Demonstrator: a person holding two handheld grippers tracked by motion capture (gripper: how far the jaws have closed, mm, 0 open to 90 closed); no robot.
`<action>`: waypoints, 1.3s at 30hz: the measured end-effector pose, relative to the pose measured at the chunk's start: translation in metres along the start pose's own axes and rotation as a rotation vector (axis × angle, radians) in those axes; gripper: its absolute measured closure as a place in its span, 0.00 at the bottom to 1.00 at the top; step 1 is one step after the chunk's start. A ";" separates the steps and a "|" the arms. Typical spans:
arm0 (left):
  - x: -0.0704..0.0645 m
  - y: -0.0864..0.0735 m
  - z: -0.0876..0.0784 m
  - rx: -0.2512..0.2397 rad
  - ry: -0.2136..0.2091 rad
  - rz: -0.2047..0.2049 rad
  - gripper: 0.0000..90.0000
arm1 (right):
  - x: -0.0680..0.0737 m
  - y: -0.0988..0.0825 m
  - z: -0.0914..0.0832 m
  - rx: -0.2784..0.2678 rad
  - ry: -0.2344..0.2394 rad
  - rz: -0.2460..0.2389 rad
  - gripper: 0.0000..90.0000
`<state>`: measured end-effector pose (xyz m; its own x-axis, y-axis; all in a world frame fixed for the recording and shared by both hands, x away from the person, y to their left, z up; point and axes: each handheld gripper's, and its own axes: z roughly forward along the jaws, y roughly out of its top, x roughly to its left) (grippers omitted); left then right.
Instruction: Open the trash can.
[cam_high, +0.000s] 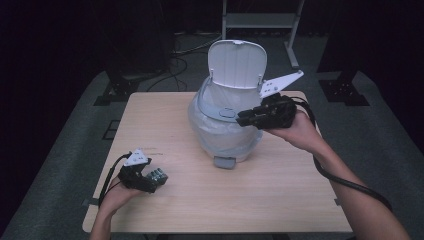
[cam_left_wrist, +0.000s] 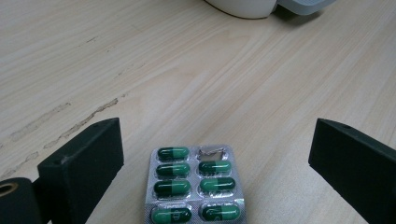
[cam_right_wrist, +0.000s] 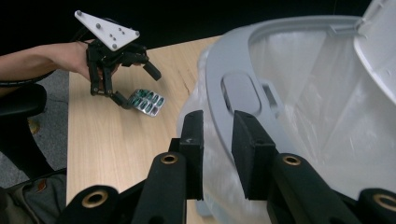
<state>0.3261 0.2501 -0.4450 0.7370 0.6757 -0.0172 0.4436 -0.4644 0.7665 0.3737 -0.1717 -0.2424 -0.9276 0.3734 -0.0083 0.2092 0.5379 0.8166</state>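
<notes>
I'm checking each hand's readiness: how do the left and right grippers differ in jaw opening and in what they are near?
The left gripper has its jaws spread wide, while the right gripper shows only a narrow gap. The left gripper sits low over the table with the blister pack lying untouched between its jaws; the right gripper hovers at the bin rim, with nothing between its jaws. Both have black jaws.

Light wooden rectangular table, scuffed grain near front left. On it: white plastic pedal bin with clear liner, lid up, toward back centre; silver blister pack of green capsules lying flat front left.
</notes>
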 end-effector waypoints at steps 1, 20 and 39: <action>0.000 0.000 0.000 0.000 0.000 0.000 0.02 | 0.000 0.000 0.000 0.000 0.000 0.000 0.81; -0.003 -0.002 0.003 0.014 -0.009 0.016 0.02 | -0.011 -0.089 -0.039 -0.019 -0.073 0.119 0.61; -0.005 -0.003 0.008 0.047 -0.029 0.042 0.02 | -0.016 -0.158 -0.024 -0.021 -0.092 0.197 0.45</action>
<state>0.3248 0.2436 -0.4522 0.7698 0.6383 -0.0047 0.4347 -0.5189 0.7361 0.3479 -0.2808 -0.3574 -0.8374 0.5372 0.1007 0.3761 0.4327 0.8193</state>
